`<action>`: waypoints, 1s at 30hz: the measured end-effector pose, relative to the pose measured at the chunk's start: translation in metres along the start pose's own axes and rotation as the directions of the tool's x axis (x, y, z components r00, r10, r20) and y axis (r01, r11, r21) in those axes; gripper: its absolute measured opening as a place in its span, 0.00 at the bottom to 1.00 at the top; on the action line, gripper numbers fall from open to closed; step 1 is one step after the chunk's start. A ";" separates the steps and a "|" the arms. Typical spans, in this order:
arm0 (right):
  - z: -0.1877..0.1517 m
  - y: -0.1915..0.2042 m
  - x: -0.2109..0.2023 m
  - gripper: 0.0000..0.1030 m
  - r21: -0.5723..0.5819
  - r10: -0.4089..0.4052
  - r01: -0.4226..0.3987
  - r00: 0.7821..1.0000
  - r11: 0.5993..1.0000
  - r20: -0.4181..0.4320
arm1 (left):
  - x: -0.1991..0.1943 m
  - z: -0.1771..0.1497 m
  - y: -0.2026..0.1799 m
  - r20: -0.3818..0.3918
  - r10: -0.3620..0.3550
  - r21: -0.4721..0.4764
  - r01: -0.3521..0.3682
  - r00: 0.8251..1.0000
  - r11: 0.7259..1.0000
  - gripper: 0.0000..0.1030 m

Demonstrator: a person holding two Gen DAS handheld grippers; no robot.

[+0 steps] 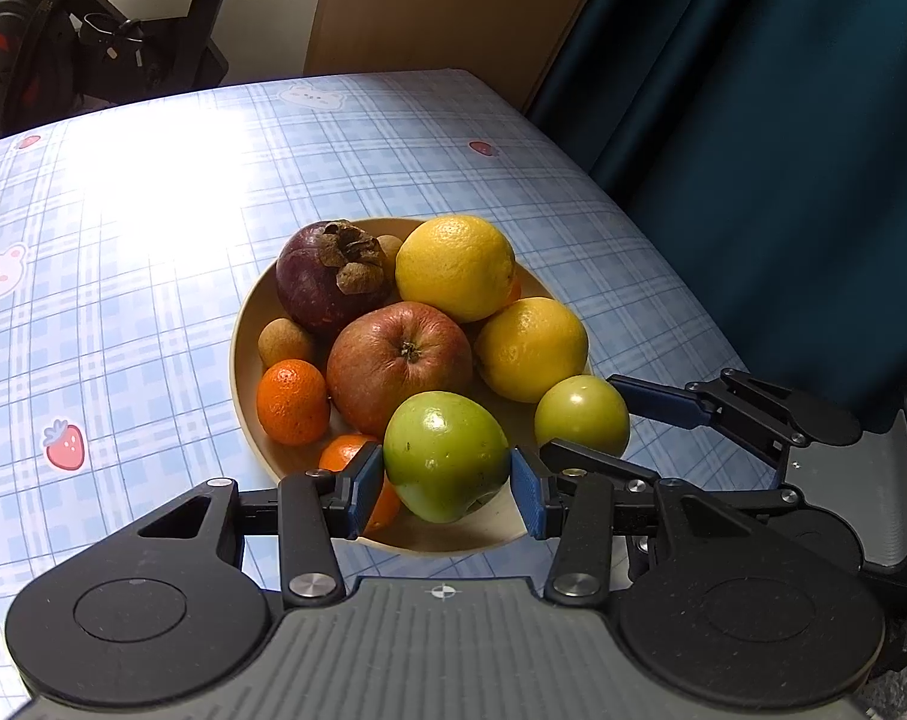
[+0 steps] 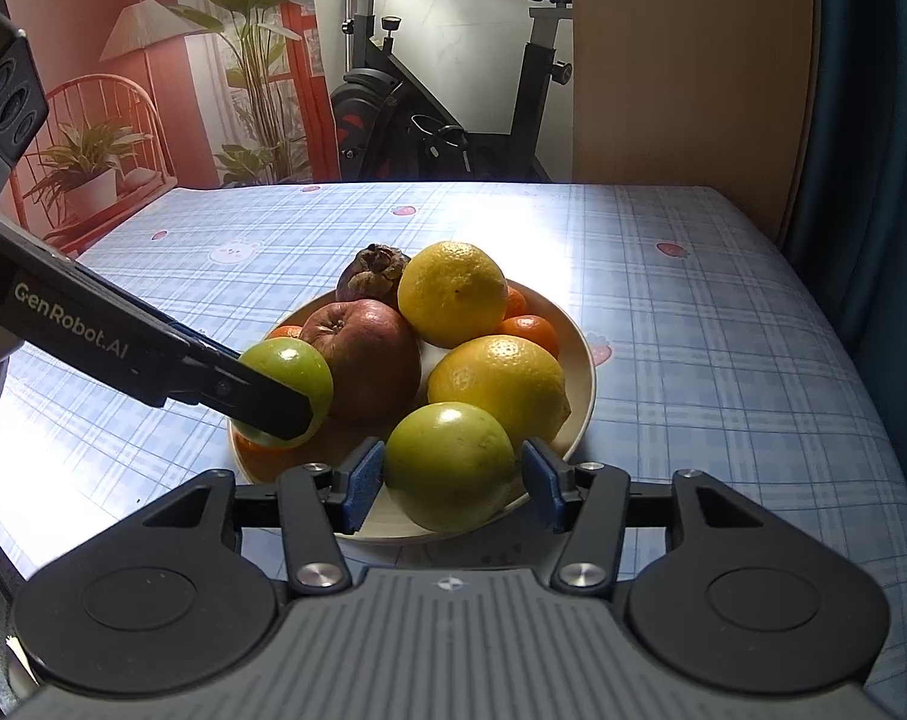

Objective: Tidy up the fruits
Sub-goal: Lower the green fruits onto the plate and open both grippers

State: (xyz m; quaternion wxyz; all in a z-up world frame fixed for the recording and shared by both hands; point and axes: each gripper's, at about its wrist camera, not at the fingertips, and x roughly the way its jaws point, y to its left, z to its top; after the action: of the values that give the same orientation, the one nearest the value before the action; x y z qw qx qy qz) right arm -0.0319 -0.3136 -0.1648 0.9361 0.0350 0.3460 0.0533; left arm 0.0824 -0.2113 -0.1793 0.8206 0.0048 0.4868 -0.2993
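Table (image 2: 723, 324): covered in a blue checked cloth with strawberry and bear prints; it carries the single bowl, placed toward the near right corner.

Bowl (image 1: 243, 372): shallow, cream-coloured, heaped full; this is where all the fruit sits, within reach of both tools.

Left gripper (image 1: 447, 483): pads set on either side of a green apple (image 1: 444, 456) at the bowl's near edge. The left pad appears to touch the skin; on the right a thin gap may remain, so whether the hold is firm cannot be told. Probably a grasp about to be completed.

Right gripper (image 2: 453, 483): jaws partly spread around a second green apple (image 2: 450, 465) at the near right rim. The left pad is at the skin, the right stands slightly off.

Remaining fruit, by size:
- Red apple (image 1: 399, 363), centre, stem up, wedged by its neighbours.
- Two lemons (image 1: 456, 267), stacked at the back right.
- Dark purple fruit (image 1: 327, 276) with a dried crown, back left.
- Tangerines (image 1: 291, 402), tucked low along the left rim.
- Small brown fruit (image 1: 284, 341), filling a gap by the rim.
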 end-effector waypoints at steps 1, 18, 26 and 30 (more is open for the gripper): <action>-0.001 0.001 -0.001 0.56 0.001 0.000 0.000 1.000 1.000 0.002 | 0.000 0.000 0.000 0.000 0.000 0.000 0.000 1.000 1.000 0.47; 0.000 0.000 -0.015 0.58 -0.013 -0.042 0.043 0.999 0.999 0.029 | 0.005 -0.002 -0.005 -0.007 -0.001 0.035 0.001 1.000 0.999 0.47; 0.004 -0.003 -0.021 0.58 -0.021 -0.077 0.078 0.995 0.997 0.057 | 0.007 -0.003 -0.005 -0.013 -0.008 0.043 0.009 1.000 0.999 0.47; 0.005 -0.006 -0.021 0.58 -0.012 -0.089 0.090 0.994 0.996 0.061 | 0.009 -0.004 -0.005 -0.017 -0.009 0.049 0.010 1.000 0.999 0.47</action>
State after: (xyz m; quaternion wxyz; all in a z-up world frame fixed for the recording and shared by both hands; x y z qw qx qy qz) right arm -0.0441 -0.3227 -0.1476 0.9478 0.0142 0.3182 0.0126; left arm 0.0801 -0.2188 -0.1870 0.8147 0.0251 0.4863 -0.3148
